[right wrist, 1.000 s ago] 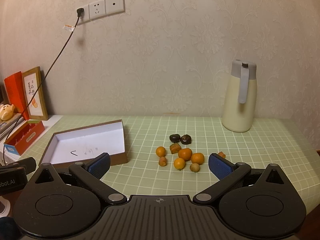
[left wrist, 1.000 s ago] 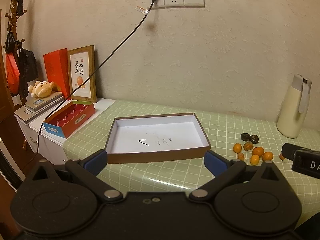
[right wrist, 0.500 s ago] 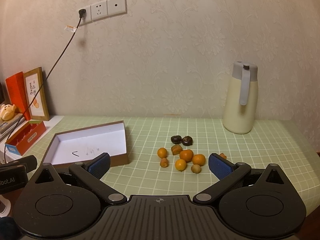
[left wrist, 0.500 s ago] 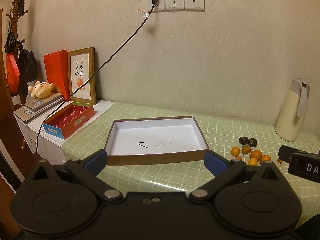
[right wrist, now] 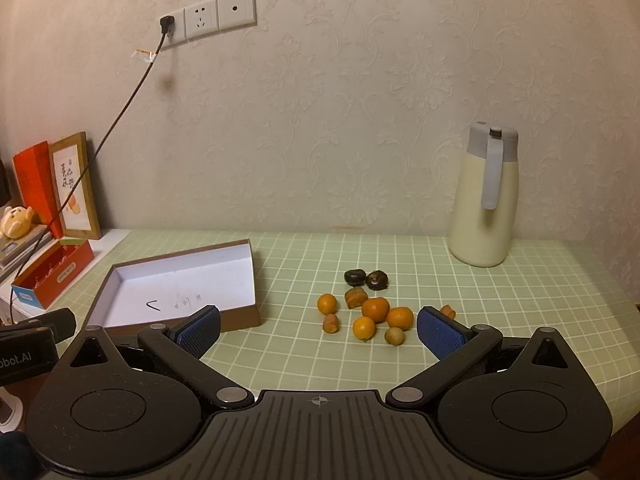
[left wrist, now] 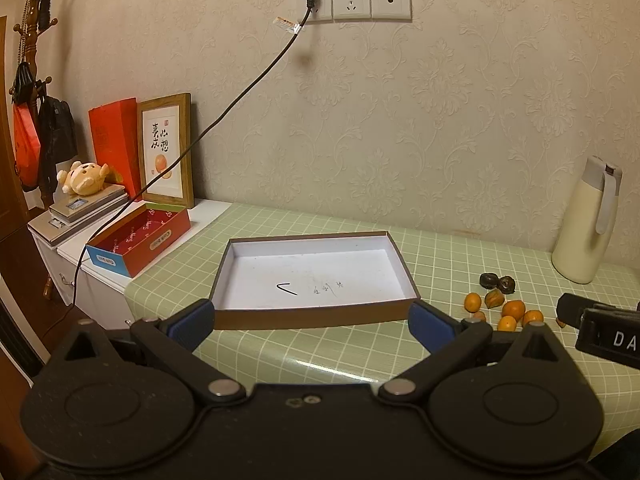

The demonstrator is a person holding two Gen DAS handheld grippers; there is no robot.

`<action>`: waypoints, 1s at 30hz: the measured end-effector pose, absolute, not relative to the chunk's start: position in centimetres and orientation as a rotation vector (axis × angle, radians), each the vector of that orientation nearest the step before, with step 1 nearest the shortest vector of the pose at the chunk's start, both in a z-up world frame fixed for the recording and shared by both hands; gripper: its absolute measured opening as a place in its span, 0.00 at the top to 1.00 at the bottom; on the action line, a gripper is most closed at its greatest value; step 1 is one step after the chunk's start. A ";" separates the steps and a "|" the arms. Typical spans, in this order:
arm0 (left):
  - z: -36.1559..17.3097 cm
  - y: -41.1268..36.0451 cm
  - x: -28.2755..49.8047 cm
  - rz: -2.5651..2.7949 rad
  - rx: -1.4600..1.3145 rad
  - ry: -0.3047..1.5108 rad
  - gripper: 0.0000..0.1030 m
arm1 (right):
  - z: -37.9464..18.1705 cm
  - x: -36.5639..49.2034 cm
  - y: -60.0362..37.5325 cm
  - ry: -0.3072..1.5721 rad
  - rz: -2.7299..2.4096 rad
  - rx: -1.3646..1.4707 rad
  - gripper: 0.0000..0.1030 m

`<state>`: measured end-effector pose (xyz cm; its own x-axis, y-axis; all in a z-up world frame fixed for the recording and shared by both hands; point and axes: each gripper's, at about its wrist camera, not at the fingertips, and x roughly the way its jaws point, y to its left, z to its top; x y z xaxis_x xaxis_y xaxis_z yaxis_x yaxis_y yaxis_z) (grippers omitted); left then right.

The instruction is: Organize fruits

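A cluster of small fruits (right wrist: 370, 308) lies on the green checked tablecloth: several orange kumquats, two dark chestnuts (right wrist: 366, 279) and a few brownish pieces. The same fruits (left wrist: 502, 302) show at the right in the left wrist view. A shallow brown box with a white inside (left wrist: 314, 278) (right wrist: 180, 286) sits empty to their left. My left gripper (left wrist: 312, 326) stands open just in front of the box. Near the fruits, my right gripper (right wrist: 318, 332) is open with nothing between its fingers.
A cream thermos jug (right wrist: 486, 200) stands at the back right by the wall. A red open box (left wrist: 140, 238), a framed picture (left wrist: 166, 150) and a plush toy (left wrist: 84, 178) sit on a white cabinet at the left. A black cable (left wrist: 224, 116) hangs from the wall socket.
Both grippers have drifted slightly, so the box and fruits sit a little lower and nearer in both views. Both stay open.
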<state>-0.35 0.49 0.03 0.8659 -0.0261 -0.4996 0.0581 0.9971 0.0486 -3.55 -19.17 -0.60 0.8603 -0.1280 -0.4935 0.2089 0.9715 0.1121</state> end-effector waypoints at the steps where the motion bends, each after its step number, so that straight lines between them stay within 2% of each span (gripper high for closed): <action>1: 0.0 0.5 -0.4 -0.044 0.064 0.521 0.06 | -0.6 -3.5 -19.2 0.505 -0.177 0.165 0.00; 30: 0.2 0.3 -0.2 -0.042 0.064 0.507 0.06 | -0.3 -3.3 -19.0 0.506 -0.168 0.166 0.00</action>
<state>-0.18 0.31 0.22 0.8733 -0.0238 -0.4866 0.0557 0.9971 0.0512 -3.29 -19.04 -0.31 0.8617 -0.1185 -0.4933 0.2003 0.9728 0.1162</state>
